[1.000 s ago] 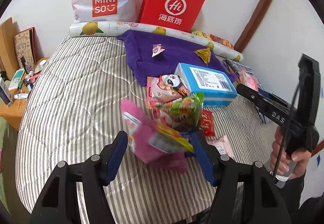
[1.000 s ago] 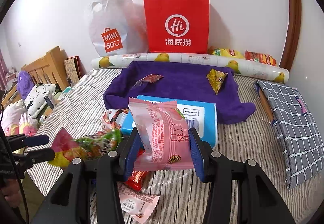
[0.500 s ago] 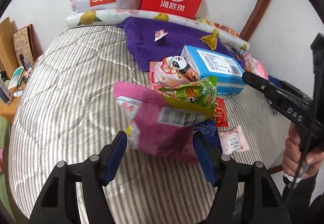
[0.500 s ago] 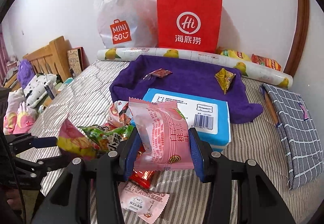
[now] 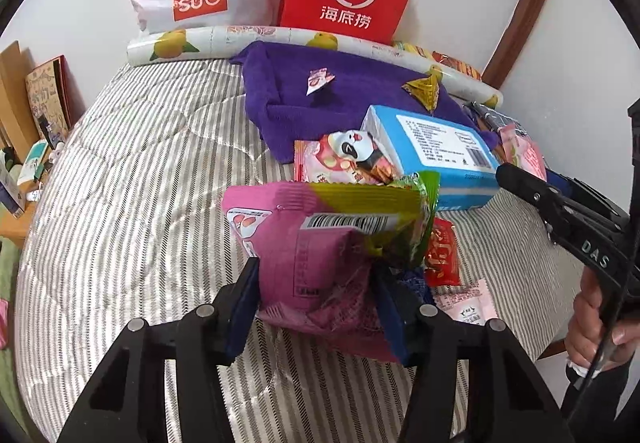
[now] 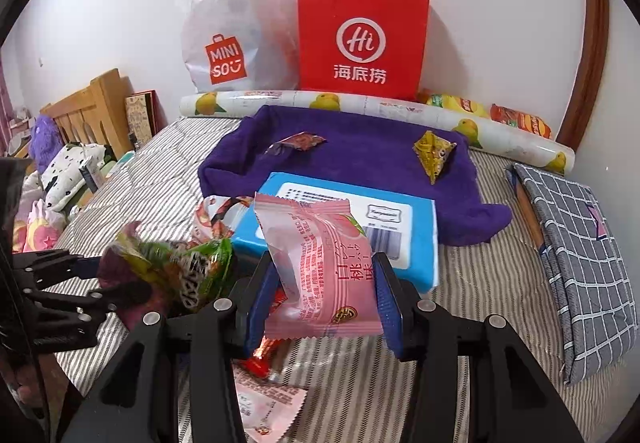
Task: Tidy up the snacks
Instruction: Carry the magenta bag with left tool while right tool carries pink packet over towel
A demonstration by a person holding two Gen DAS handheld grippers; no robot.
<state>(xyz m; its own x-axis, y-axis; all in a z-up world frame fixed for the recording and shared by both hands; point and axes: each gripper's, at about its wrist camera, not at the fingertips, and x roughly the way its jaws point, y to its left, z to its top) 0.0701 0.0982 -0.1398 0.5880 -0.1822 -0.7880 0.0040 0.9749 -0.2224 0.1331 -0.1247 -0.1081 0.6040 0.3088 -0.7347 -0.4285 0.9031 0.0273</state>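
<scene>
My left gripper point(image 5: 316, 303) is shut on a magenta and yellow-green snack bag point(image 5: 320, 243) and holds it above the striped bed point(image 5: 140, 183). My right gripper point(image 6: 324, 303) is shut on a pale pink peach snack packet point(image 6: 320, 267). It also shows at the right of the left wrist view point(image 5: 524, 155). A blue box point(image 6: 352, 219) lies in front of a purple towel point(image 6: 360, 147). On the towel lie a small red wrapper point(image 6: 298, 142) and a yellow triangular packet point(image 6: 434, 153). A panda snack pack point(image 5: 344, 159), a red sachet point(image 5: 442, 257) and a pink sachet point(image 5: 466, 301) lie near the box.
A white Miniso bag point(image 6: 228, 39) and a red paper bag point(image 6: 362, 39) stand against the back wall behind a fruit-print roll point(image 6: 360, 105). A grey checked pouch point(image 6: 580, 251) lies at the right. A wooden headboard point(image 6: 92, 107) and a bedside shelf point(image 5: 24, 163) are at the left.
The left gripper has moved forward and right with the magenta bag, closer to the snack pile and the right gripper. The right gripper has advanced slightly toward the blue box, still holding its packet.
</scene>
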